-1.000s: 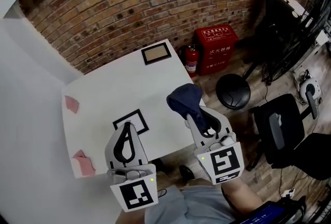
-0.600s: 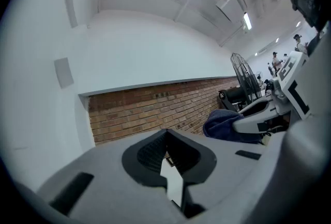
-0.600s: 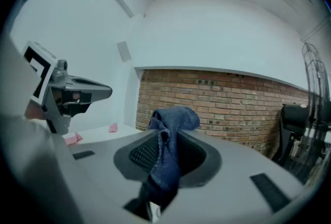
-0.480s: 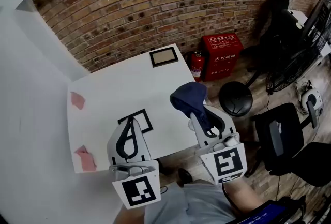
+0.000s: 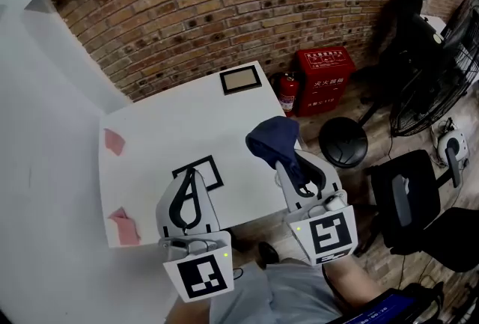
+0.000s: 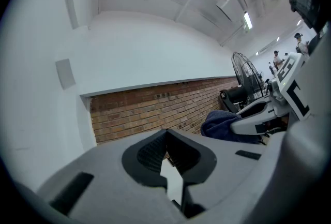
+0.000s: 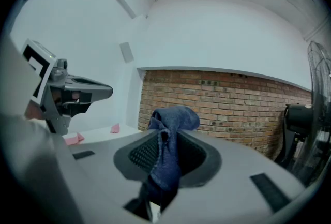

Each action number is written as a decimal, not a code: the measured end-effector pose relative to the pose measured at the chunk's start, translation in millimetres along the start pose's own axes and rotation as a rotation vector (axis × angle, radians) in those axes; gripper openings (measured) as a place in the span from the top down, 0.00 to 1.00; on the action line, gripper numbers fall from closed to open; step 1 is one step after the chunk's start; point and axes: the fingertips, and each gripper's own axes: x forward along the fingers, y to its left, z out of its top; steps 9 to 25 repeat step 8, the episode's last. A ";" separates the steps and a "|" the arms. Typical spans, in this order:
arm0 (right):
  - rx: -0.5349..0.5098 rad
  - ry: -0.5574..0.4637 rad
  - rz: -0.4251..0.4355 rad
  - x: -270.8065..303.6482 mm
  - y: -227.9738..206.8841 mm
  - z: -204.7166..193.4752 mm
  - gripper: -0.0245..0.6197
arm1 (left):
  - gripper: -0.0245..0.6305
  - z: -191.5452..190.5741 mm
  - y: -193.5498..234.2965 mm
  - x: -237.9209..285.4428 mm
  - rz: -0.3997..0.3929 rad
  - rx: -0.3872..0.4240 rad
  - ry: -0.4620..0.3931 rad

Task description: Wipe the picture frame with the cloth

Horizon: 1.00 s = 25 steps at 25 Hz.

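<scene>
Our left gripper [image 5: 191,174] hangs over the black picture frame [image 5: 216,171] on the white table [image 5: 165,120] in the head view; our right gripper [image 5: 284,159] carries the blue cloth [image 5: 271,137] beside it. Through the left gripper view we see jaws pressed together, empty. Through the right gripper view, jaws clamp the cloth.

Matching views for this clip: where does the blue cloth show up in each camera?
Head view: blue cloth just right of centre, clamped at the tip of the right tongs.
Left gripper view: right of centre, low against the brick wall.
Right gripper view: dead centre, pinched in the tongs.
Shared landmark: the brick wall, behind the cloth in all three.
</scene>
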 end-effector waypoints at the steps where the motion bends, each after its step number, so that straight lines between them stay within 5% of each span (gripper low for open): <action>1: 0.000 0.001 0.001 0.3 0.2 0.0 0.82 | 0.95 0.2 0.4 0.1 0.000 0.002 0.000; 25: 0.001 0.000 0.006 3.8 0.7 1.1 0.82 | 0.95 1.3 2.9 2.2 0.002 0.004 -0.001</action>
